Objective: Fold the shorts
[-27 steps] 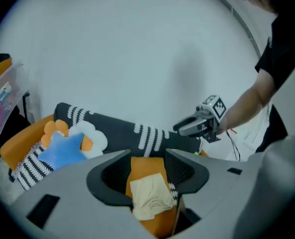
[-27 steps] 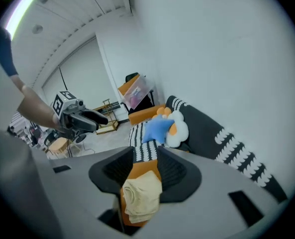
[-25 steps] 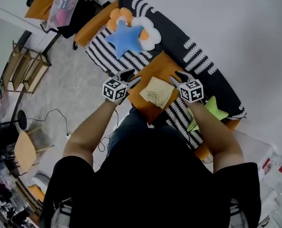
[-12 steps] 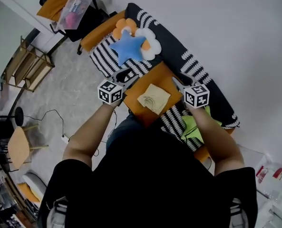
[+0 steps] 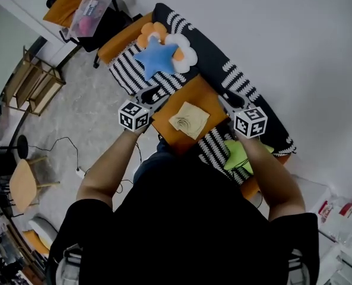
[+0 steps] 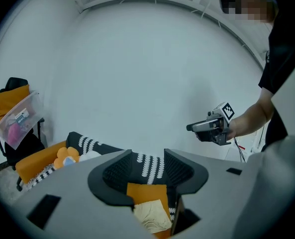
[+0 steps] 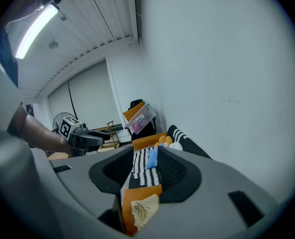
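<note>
The beige shorts (image 5: 189, 120) lie folded into a small square on an orange cushion (image 5: 198, 94) on the striped sofa. Both grippers hang in the air above the sofa, one on each side of the cushion. My left gripper (image 5: 156, 95) is open with nothing between its fingers, and so is my right gripper (image 5: 228, 100). In the left gripper view the shorts (image 6: 149, 215) show far below the open jaws (image 6: 148, 171), with the right gripper (image 6: 192, 128) off to the right. In the right gripper view the shorts (image 7: 145, 209) lie below the jaws (image 7: 146, 171), and the left gripper (image 7: 120, 128) is at the left.
On the black-and-white striped sofa (image 5: 134, 76) a blue star pillow (image 5: 157, 58) rests on a flower pillow (image 5: 184, 46), and a green pillow (image 5: 238, 156) lies near my right arm. A wooden rack (image 5: 36, 82), a small round table (image 5: 21, 186) and a floor cable (image 5: 63, 144) are at the left.
Both grippers have risen away from the sofa and drawn a little further apart. The folded shorts lie as they did on the cushion.
</note>
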A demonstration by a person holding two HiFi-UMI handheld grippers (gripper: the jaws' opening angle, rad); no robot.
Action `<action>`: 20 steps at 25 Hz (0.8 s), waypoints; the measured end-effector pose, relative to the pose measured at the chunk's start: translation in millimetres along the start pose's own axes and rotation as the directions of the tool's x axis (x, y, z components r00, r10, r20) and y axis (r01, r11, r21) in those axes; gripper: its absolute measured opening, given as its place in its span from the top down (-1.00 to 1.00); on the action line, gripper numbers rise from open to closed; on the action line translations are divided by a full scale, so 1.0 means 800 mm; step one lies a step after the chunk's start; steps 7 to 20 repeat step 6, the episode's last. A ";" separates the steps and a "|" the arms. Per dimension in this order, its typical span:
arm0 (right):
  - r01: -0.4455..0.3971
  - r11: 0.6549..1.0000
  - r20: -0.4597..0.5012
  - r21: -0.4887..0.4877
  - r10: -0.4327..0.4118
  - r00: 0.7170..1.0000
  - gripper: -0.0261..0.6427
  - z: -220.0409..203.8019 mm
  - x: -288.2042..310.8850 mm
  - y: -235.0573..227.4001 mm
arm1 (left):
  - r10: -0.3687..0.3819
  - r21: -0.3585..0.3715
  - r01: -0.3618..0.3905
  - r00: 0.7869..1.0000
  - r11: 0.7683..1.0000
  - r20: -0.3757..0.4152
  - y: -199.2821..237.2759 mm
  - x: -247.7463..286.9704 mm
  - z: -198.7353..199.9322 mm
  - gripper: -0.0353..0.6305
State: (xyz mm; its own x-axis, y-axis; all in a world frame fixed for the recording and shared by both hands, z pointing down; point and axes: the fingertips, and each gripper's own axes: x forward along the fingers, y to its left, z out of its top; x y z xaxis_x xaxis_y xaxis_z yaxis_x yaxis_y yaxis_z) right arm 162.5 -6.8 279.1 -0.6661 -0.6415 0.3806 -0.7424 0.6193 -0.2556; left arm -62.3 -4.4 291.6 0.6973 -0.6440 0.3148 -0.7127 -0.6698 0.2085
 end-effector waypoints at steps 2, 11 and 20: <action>0.005 1.000 0.010 0.003 -0.005 1.000 0.46 0.006 -0.003 0.001 | 0.004 0.003 -0.004 1.000 1.000 0.000 0.004 -0.001 0.001 0.24; 0.013 1.000 0.019 0.014 -0.013 1.000 0.46 0.011 -0.010 0.000 | 0.004 0.008 -0.004 1.000 1.000 -0.002 0.010 0.002 0.003 0.24; 0.013 1.000 0.019 0.014 -0.013 1.000 0.46 0.011 -0.010 0.000 | 0.004 0.008 -0.004 1.000 1.000 -0.002 0.010 0.002 0.003 0.24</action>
